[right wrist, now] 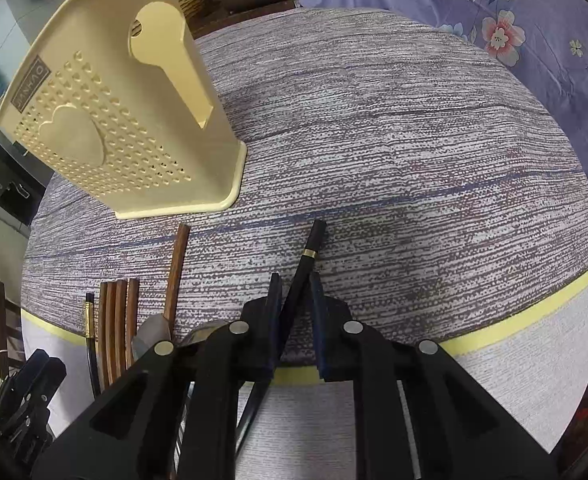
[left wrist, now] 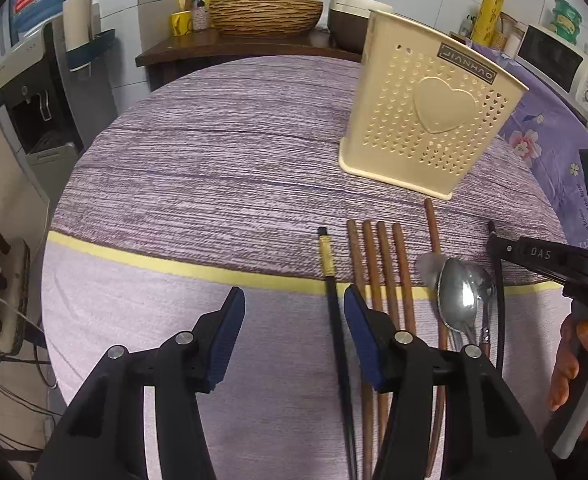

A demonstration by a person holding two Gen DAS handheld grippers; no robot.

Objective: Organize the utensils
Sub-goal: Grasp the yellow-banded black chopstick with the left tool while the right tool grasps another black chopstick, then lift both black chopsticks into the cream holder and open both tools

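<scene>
Black chopstick (right wrist: 308,264) lies on the table between the right gripper's (right wrist: 296,280) narrowly parted, not yet clamped pads; skewed, it may pivot. Left gripper (left wrist: 292,300) hovers wide open, empty, before the cream holder (left wrist: 426,120).

Utensil holder (left wrist: 430,120) behind chopsticks (left wrist: 378,264) and spoon (left wrist: 460,294) on table (left wrist: 214,168).
</scene>
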